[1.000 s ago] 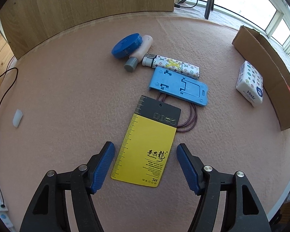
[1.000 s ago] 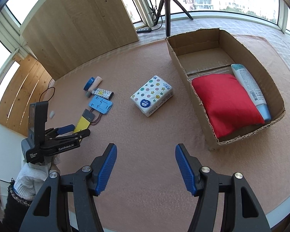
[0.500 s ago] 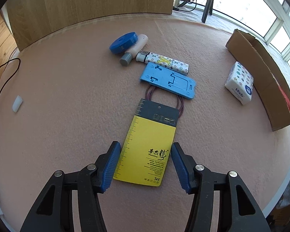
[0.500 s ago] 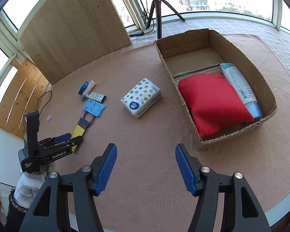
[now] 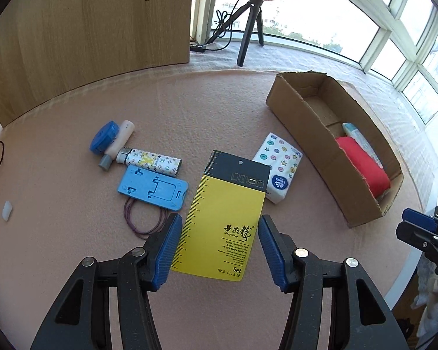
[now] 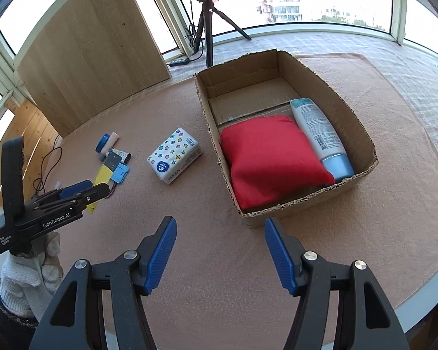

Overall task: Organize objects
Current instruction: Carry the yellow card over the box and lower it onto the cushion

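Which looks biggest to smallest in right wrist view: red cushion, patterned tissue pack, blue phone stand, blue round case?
1. Red cushion, in the cardboard box.
2. Patterned tissue pack.
3. Blue phone stand.
4. Blue round case; farther off, so 3 versus 4 is unsure.

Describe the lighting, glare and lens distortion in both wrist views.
Left wrist view: strong fisheye bending, so the cardboard box curves; the windows are blown out white; the yellow card in the left gripper is sharp and evenly lit. Right wrist view: same barrel distortion and dark corners; overexposed windows; sunlight brightens the red cushion; the right gripper throws no clear shadow.
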The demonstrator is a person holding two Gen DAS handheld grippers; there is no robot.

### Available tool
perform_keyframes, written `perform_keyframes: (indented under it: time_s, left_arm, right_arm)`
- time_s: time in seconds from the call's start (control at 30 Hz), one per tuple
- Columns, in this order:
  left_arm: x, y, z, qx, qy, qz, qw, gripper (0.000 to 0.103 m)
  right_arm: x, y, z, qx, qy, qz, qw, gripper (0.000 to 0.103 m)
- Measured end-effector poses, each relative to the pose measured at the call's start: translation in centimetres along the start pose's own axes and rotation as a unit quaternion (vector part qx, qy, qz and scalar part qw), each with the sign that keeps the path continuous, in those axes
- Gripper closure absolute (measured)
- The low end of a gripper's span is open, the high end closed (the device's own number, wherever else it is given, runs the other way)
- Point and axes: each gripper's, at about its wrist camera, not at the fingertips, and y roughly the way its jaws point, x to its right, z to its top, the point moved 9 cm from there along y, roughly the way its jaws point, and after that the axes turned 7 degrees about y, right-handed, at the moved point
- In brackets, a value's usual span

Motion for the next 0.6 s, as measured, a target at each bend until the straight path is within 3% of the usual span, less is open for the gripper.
perform_keyframes:
  time_s: [0.3,0.6]
  left_arm:
    - [7.8,2.4,6.8,0.025,0.033,-0.031,0.9987,0.045]
    - [13.7,5.2,10.6,0.029,0.049,-0.045,0.9974,0.045]
  right_arm:
    - [3.5,-0.8,0.3,0.004,0.007,-0.019,1.000,0.044]
    - [6.9,-1.4,0.4,0.007,0.025,-0.025,0.999,0.044]
